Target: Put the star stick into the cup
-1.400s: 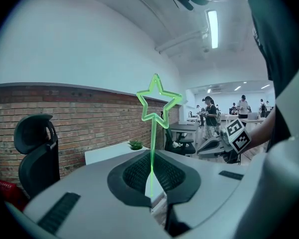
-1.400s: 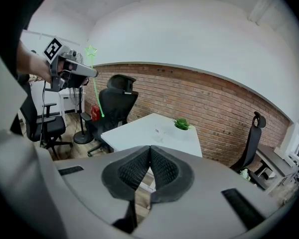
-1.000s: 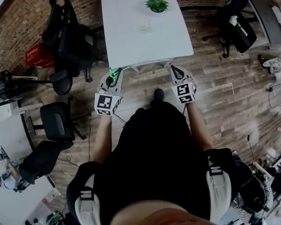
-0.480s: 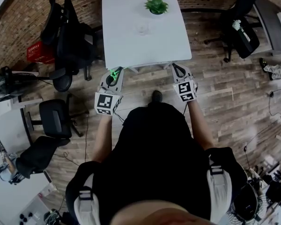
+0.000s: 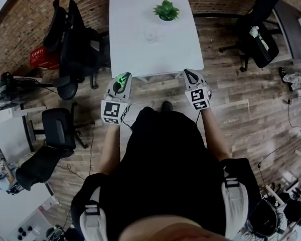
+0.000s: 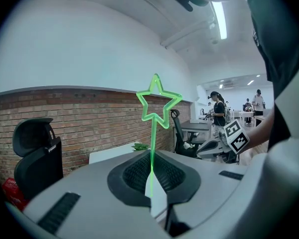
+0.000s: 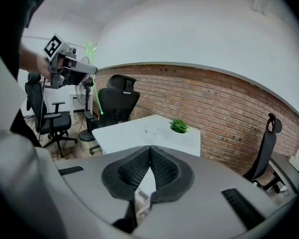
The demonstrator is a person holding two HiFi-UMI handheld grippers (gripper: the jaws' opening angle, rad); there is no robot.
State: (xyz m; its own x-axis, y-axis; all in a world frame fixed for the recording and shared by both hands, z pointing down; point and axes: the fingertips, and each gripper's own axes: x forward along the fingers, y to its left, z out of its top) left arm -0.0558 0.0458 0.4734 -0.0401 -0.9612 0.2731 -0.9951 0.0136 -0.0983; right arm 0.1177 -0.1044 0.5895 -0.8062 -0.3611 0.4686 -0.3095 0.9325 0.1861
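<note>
Left tongs (image 6: 150, 172) advanced, clamping thin green star stick (image 6: 152, 138).

Head view looks steeply down past the person (image 5: 165, 174) onto the bench (image 5: 135, 44). Both gripper views face that bench, nearly level; the right one catches the left gripper (image 7: 93, 70).

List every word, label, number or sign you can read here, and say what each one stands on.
Nothing here can be read as text.
Red crate: white print, too blurred to read.
Left marker cube: black-and-white square pattern, no letters or numbers.
Right marker cube: black-and-white square pattern, no letters or numbers.
</note>
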